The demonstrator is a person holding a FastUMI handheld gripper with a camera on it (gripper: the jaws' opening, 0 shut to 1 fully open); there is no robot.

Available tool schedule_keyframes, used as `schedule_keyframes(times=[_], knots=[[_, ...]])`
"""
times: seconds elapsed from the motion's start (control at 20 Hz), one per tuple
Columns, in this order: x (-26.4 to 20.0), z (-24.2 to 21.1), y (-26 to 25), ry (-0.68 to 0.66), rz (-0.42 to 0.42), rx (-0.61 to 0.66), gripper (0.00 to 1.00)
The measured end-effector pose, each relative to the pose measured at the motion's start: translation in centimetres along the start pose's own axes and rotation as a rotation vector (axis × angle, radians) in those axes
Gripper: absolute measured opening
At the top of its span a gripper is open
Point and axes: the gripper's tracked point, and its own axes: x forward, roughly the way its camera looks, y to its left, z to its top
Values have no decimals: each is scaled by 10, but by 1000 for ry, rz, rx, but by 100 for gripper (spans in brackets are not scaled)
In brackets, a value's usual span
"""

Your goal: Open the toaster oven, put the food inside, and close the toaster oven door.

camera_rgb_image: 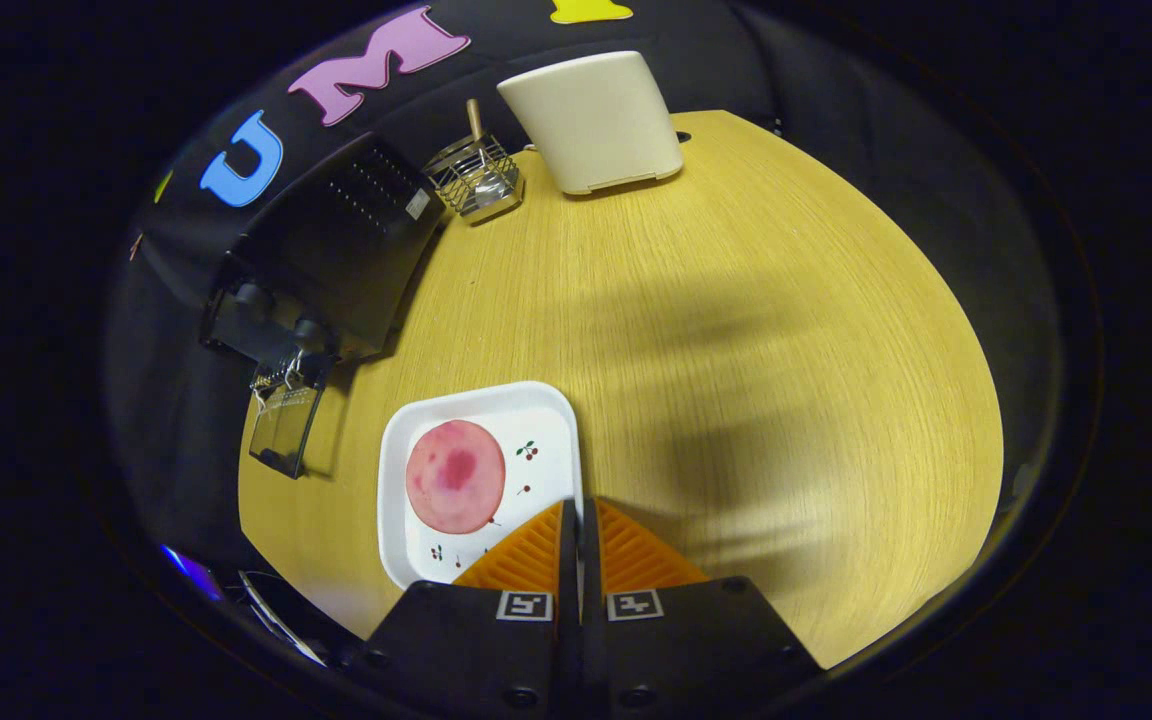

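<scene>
The gripper, fingers closed together with nothing between them, hung over the right rim of the white square plate. Right and ahead, the yellow wooden table lay open. Far left, the black toaster oven, a wire basket and a cream plastic container blocked passage.

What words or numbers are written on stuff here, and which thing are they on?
Nothing here can be read.
toaster oven: a small white sticker, too small to read.
gripper, fingers shut on the plate rim: two square markers, patterns only, no letters.
plate: little cherry pictures, no words.
</scene>
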Motion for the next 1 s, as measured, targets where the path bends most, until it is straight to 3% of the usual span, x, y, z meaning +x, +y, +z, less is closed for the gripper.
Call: schedule_keyframes(times=[0.55, 1.0], knots=[[-17, -1, 18, 47, 142, 270, 5], [-62, 3, 36, -23, 155, 343, 5]])
